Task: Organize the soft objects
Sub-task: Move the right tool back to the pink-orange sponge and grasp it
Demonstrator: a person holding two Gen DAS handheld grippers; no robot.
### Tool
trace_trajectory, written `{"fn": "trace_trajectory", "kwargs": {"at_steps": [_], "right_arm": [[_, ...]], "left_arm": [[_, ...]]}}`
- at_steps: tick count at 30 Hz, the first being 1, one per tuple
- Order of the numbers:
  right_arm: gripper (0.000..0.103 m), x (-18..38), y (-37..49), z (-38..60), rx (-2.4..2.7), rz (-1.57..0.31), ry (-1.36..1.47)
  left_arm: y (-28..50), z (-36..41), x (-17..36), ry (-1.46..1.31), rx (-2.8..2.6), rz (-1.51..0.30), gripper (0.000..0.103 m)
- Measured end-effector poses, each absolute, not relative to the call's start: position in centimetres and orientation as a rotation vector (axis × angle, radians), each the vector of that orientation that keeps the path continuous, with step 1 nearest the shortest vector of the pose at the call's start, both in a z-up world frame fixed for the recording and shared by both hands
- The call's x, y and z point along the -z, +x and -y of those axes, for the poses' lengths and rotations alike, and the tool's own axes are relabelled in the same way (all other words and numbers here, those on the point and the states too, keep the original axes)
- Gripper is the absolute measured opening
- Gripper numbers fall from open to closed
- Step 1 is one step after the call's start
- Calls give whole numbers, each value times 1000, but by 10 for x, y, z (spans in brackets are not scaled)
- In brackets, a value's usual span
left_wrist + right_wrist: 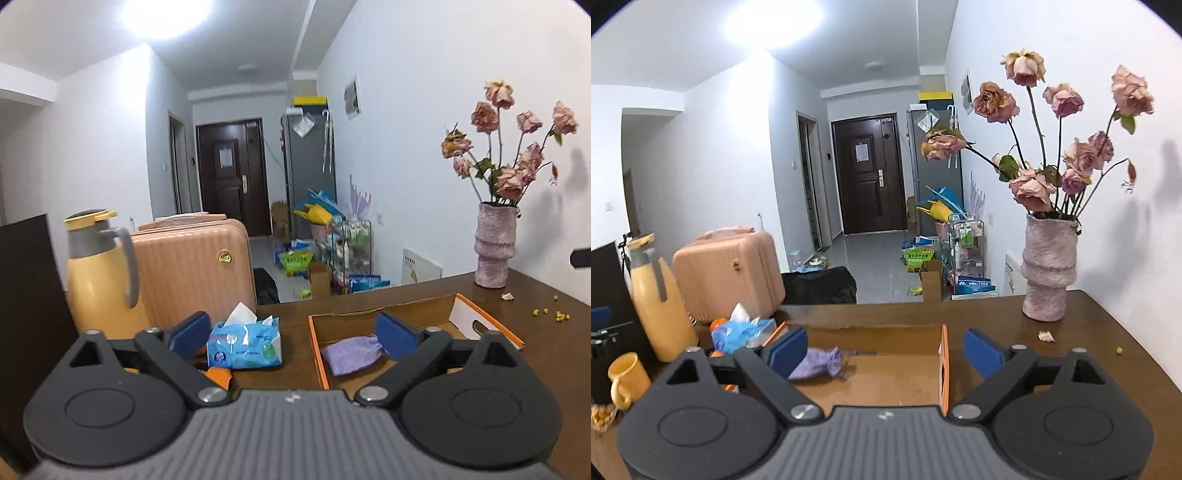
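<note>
In the left wrist view, the left hand-held gripper [295,332] points slightly downward over the tabletop [535,350], its jaws spread wide and empty. The purple pouch [351,354] lies inside the cardboard box [417,314]. In the right wrist view, the right hand-held gripper [882,350] is also spread and empty, above the box near the far edge.

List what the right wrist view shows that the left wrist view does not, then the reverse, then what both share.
Only the right wrist view: a yellow mug beside the yellow jug, and the open right hand-held gripper.

Only the left wrist view: the open left hand-held gripper, and scattered yellow bits on the table.

Both: the jug, the blue tissue pack, the purple cloth lying in the orange-edged box, the pink suitcase and the vase.
</note>
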State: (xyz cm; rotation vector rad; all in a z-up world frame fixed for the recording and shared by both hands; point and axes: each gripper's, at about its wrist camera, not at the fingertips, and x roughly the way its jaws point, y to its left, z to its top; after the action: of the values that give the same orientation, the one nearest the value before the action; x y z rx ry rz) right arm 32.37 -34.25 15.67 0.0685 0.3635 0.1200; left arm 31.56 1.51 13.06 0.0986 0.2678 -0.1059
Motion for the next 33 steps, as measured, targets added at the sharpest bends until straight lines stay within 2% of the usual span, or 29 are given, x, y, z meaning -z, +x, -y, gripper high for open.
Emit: {"fn": "trace_trajectory", "kwargs": {"at_steps": [1,7,13,19,28,33], "right_arm": [[103,-153,316,338,-115,-373,67],[103,-126,247,316,-128,-388,83],[103,-103,183,315,-175,-421,179],[103,-66,130,300,-87,-455,101],[103,-12,93,273,-172,-542,121],[103,4,87,262,-160,-524,58]], "left_arm": [[305,-17,-126,93,103,-266,101],[246,-17,-102,52,68,-288,101],[171,-23,-74,42,51,-231,103],[116,-30,-34,-6,60,-283,103],[104,-29,-4,-17,132,-366,103],[115,-23,6,-16,142,-408,103]]}}
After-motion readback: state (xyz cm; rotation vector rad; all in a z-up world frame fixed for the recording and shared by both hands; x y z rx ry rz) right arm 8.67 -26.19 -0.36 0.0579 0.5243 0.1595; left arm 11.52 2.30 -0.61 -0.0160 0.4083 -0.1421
